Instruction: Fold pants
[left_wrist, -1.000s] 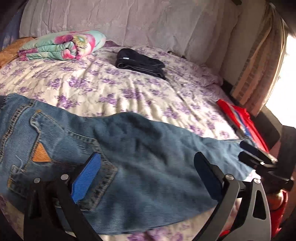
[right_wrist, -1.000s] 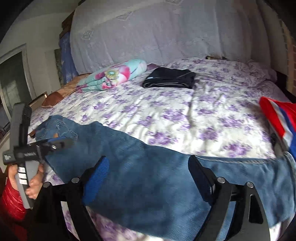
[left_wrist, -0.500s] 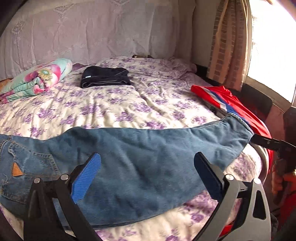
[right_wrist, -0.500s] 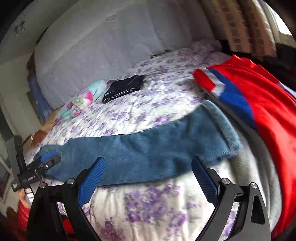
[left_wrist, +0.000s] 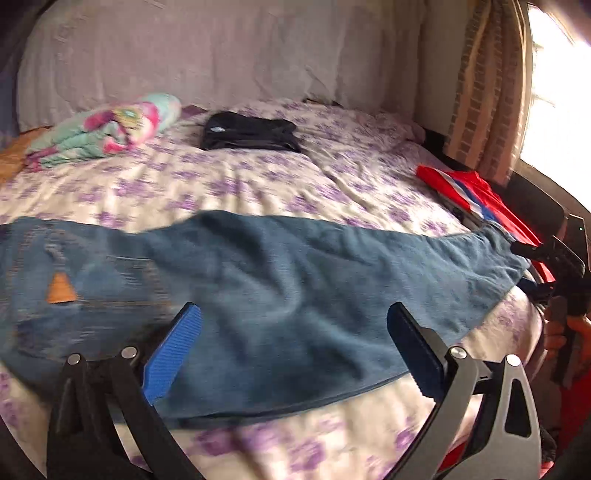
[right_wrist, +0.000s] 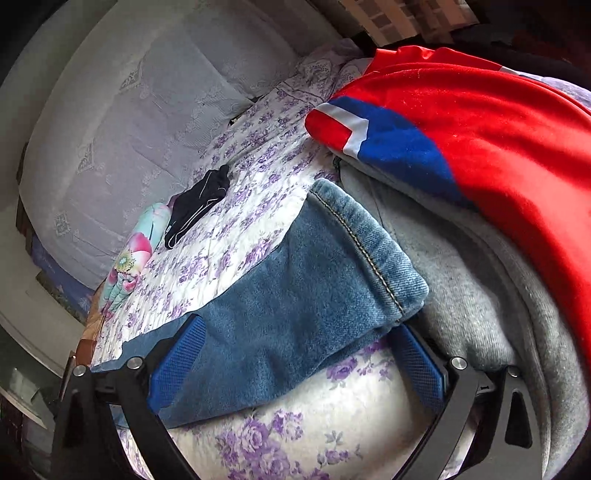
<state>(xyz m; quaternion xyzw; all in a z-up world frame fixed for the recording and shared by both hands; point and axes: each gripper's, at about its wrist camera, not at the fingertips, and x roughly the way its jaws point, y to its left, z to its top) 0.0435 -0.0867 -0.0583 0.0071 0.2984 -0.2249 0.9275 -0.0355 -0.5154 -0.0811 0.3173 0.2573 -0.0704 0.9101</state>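
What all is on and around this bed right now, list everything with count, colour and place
jeans: one, blue denim, along near bed edge, leg hem by red garment
folded garment: one, black, far end of bed
rolled blanket: one, floral teal-pink, beside black garment
garment: one, red with blue-white stripe, right bed edge
grey cloth: one, under red garment
bedspread: one, white, purple flowers
curtain: one, beige patterned, by window
left gripper: open, above jeans
right gripper: jaws opening, at jeans hem
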